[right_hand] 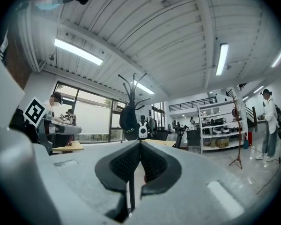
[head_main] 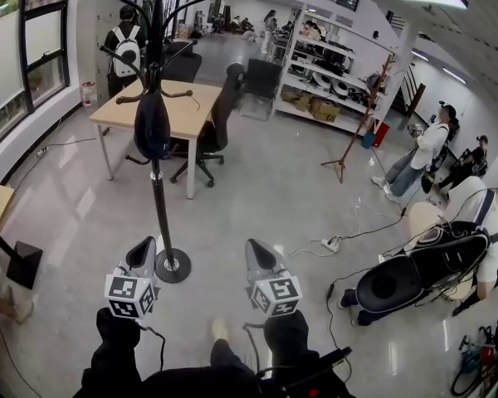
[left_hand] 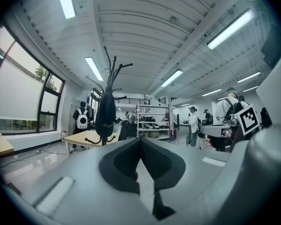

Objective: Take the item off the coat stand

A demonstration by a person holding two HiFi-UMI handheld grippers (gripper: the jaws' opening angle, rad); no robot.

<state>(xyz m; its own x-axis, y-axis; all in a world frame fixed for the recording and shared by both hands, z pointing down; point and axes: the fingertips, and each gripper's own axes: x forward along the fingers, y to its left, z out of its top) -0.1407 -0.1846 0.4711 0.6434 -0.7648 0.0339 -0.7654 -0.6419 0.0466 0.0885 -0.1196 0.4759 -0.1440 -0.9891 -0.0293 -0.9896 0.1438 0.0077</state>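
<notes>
Item: we see a dark item (head_main: 152, 127), drop-shaped, hanging on the coat stand (head_main: 157, 191) approx. halfway up the pole, under the curved hooks and against the pole.
Coat stand: black, upright on the grey floor (head_main: 266, 189); its round base (head_main: 173, 265) sits just ahead of the L gripper.
L gripper: we hold the L gripper (head_main: 143, 254) low in the head view, left of centre; jaws pressed together, nothing btwn them. In its own view the L gripper (left_hand: 140, 139) points level, w/ the dark item (left_hand: 105, 116) above and left of the tips, well apart.
R gripper: the R gripper (head_main: 259, 255) is beside the L one; jaws likewise together, empty. In its own view the R gripper (right_hand: 140, 143) has the dark item (right_hand: 128, 118) above and slightly left of the tips, not touching.
Background: a wooden tabletop (head_main: 162, 110) behind the stand, an office chair (head_main: 216, 127) at its right side, a person w/ white backpack (head_main: 126, 48) beyond it, a shelf rack (head_main: 332, 73) further right.
</notes>
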